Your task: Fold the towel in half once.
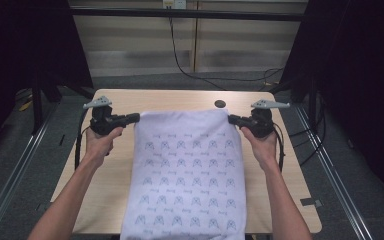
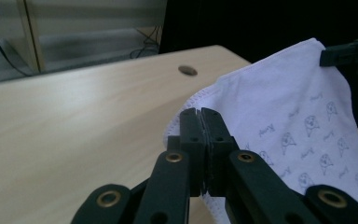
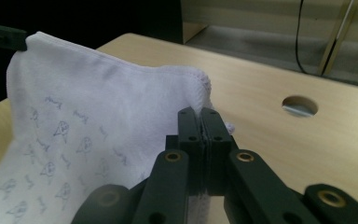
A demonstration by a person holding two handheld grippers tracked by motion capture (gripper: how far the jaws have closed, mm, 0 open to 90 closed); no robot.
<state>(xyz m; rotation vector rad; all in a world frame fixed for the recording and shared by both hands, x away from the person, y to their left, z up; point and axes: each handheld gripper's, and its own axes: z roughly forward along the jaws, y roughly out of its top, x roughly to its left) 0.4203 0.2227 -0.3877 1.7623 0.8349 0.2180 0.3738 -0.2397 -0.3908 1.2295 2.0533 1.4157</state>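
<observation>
A white cloth (image 1: pixel 187 175) printed with rows of small grey figures lies down the middle of the desk (image 1: pixel 120 102), its near end hanging past the desk's near edge; its far edge is raised off the wood and stretched level between the two tools, short of the desk's far edge. The left tool (image 1: pixel 136 117) pinches the cloth's far left corner, jaws pressed together on the stitched hem, as the left gripper view shows (image 2: pixel 200 112); the right tool (image 1: pixel 231 119) pinches the far right corner in the same way, jaws tight on the hem in the right gripper view (image 3: pixel 199 112). Each tool points inward toward the other, held by a hand whose forearm comes in from the near side; the left hand (image 1: pixel 100 142) and the right hand (image 1: pixel 264 145) stand either side of the cloth. A round cable hole (image 1: pixel 220 104) sits in the desk just beyond the cloth's far right corner; beyond the far edge, black cables (image 1: pixel 180 60) trail across the floor.
</observation>
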